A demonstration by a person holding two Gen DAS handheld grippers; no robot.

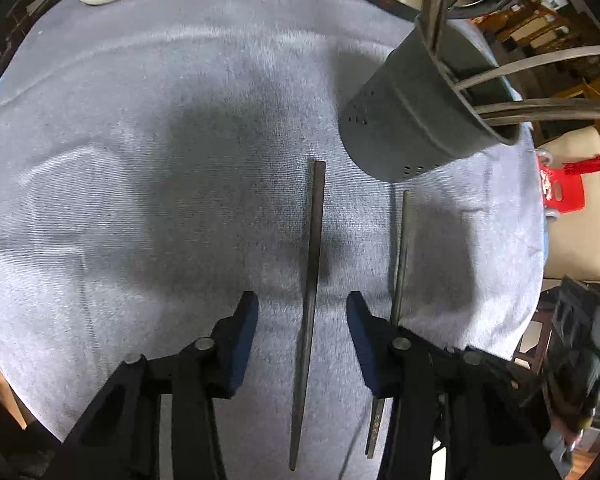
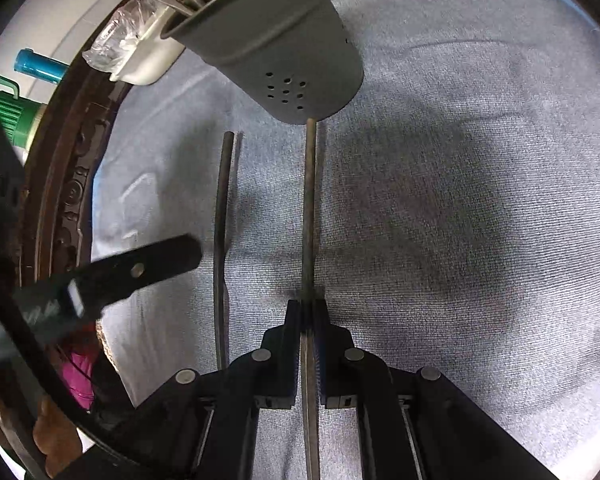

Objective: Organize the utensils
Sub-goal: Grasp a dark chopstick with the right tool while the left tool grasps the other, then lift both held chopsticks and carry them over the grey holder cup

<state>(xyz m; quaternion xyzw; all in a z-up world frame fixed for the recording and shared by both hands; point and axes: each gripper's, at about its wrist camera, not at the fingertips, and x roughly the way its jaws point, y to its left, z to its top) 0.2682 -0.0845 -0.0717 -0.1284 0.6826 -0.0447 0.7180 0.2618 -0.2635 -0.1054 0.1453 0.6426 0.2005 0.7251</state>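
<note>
Grey cloth (image 1: 140, 140) covers table. Your left gripper (image 1: 302, 316) part open, straddling dark chopstick (image 1: 310, 280) lying flat, pads clear of it. Your right gripper (image 2: 309, 308) clenched on second chopstick (image 2: 309, 208), its far tip at base of grey utensil holder (image 2: 284, 40), which stands near cloth's far edge.

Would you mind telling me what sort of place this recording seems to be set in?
Most likely a home dining area: a round table under a grey-blue cloth, a grey utensil holder with cutlery handles sticking out, chopsticks on the cloth, and wooden furniture beyond the table edge.
</note>
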